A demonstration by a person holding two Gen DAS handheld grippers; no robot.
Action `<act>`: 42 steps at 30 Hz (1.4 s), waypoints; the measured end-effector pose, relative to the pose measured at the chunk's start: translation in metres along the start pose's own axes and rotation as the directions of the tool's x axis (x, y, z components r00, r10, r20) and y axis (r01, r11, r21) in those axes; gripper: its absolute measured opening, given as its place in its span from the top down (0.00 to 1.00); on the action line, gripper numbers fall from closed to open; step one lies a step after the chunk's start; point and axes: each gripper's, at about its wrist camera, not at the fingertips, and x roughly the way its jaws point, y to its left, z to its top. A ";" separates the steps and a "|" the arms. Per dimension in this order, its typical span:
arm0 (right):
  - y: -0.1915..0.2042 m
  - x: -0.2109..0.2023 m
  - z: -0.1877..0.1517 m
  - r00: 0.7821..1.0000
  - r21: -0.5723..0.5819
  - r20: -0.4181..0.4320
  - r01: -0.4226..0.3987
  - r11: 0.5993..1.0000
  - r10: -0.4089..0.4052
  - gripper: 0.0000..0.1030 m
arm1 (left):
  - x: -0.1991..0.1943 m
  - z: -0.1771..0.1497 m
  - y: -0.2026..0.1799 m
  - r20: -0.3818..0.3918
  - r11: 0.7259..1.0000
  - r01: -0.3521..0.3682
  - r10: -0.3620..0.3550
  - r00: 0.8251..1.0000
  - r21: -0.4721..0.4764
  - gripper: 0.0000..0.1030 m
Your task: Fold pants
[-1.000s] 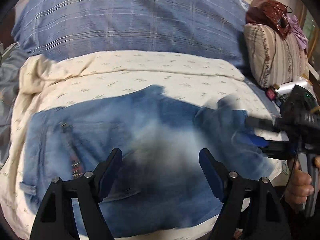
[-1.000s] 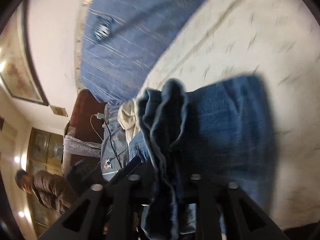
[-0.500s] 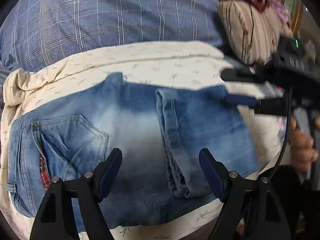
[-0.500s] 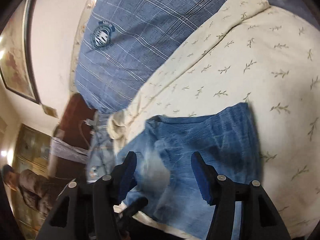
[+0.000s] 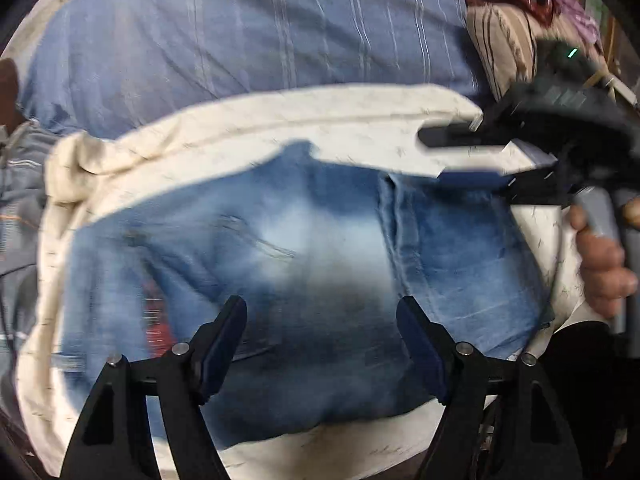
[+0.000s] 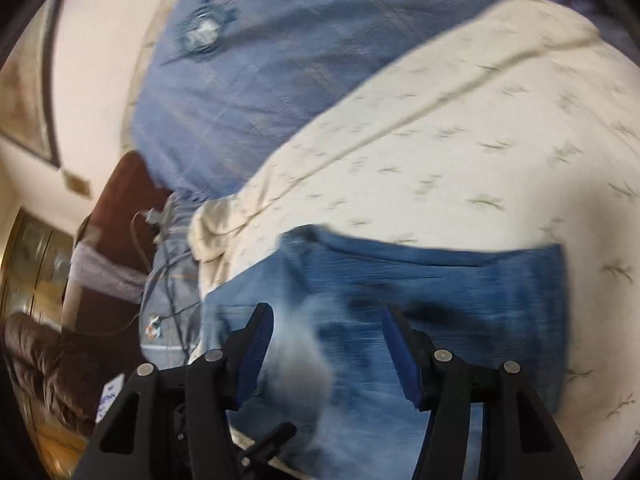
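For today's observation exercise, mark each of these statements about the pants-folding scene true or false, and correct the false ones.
1. The right gripper is shut on the jeans. False: its fingers stand apart with no denim between them.
2. The jeans lie on a cream sheet with a small printed pattern. True.
3. The left gripper is open above the jeans. True.
4. The pillow behind the sheet is plain red. False: it is blue with pale stripes and a round badge.
5. In the left wrist view, a leg end lies folded over the right part of the jeans. True.
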 end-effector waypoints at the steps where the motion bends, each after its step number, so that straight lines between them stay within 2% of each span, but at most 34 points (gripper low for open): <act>1: 0.004 0.008 0.000 1.000 -0.005 -0.013 -0.010 1.000 0.010 0.41 | -0.008 -0.001 0.007 0.016 1.000 0.001 0.000 1.000 -0.010 0.23; 3: 0.003 0.032 -0.001 0.999 0.015 -0.046 -0.017 1.000 0.018 0.41 | -0.027 -0.006 0.027 0.046 0.999 -0.027 0.029 0.999 -0.038 0.23; 5: -0.009 0.061 -0.004 0.995 0.037 -0.098 0.031 0.999 -0.028 0.39 | -0.042 -0.015 0.050 0.053 0.994 -0.077 0.081 0.995 -0.081 0.23; 6: -0.007 0.059 -0.006 0.998 0.021 -0.060 0.003 1.000 -0.002 0.39 | -0.048 -0.019 0.061 0.053 0.990 -0.096 0.102 0.993 -0.102 0.23; 8: -0.003 0.054 -0.007 0.998 0.033 -0.062 -0.007 0.999 0.010 0.36 | -0.063 -0.033 0.090 0.046 0.976 -0.152 0.161 0.986 -0.159 0.23; 10: 0.003 0.046 -0.009 0.997 0.031 -0.053 -0.056 0.998 0.058 0.36 | -0.076 -0.048 0.117 0.039 0.955 -0.202 0.216 0.976 -0.217 0.23; 12: 0.019 0.035 -0.016 0.995 -0.022 -0.038 -0.093 0.995 0.093 0.36 | -0.090 -0.066 0.144 0.040 0.933 -0.224 0.244 0.969 -0.282 0.23; 15: 0.061 0.024 -0.032 0.995 -0.160 -0.033 -0.100 0.982 0.096 0.36 | -0.099 -0.082 0.170 0.035 0.906 -0.241 0.270 0.962 -0.348 0.23; 18: 0.098 0.018 -0.052 0.998 -0.294 -0.022 -0.064 0.954 0.060 0.36 | -0.096 -0.094 0.191 0.027 0.881 -0.201 0.235 0.972 -0.428 0.23; 21: 0.133 0.023 -0.077 1.000 -0.413 -0.010 -0.023 0.911 0.021 0.36 | -0.092 -0.099 0.197 0.033 0.876 -0.130 0.164 0.986 -0.465 0.23; 26: 0.152 0.042 -0.101 0.998 -0.488 -0.022 0.035 0.872 -0.053 0.36 | -0.084 -0.096 0.195 0.058 0.867 -0.077 0.121 0.991 -0.493 0.19; 30: 0.156 0.047 -0.111 0.998 -0.518 -0.027 0.040 0.854 -0.062 0.36 | -0.065 -0.087 0.199 0.058 0.853 -0.034 0.074 0.996 -0.520 0.18; 33: 0.155 0.047 -0.109 0.998 -0.522 -0.003 0.055 0.851 -0.066 0.36 | -0.047 -0.080 0.200 0.044 0.855 -0.019 0.049 0.998 -0.519 0.18; 37: 0.150 0.051 -0.100 0.996 -0.493 0.001 0.075 0.867 -0.086 0.36 | -0.022 -0.067 0.200 0.017 0.867 -0.027 0.040 0.999 -0.497 0.18; 39: 0.147 0.051 -0.098 0.996 -0.486 0.002 0.080 0.870 -0.091 0.36 | -0.008 -0.064 0.200 -0.005 0.864 -0.034 0.036 0.999 -0.502 0.18; 42: 0.142 0.051 -0.096 0.992 -0.491 0.024 0.117 0.863 -0.121 0.36 | 0.002 -0.063 0.201 0.009 0.853 0.022 -0.021 1.000 -0.521 0.24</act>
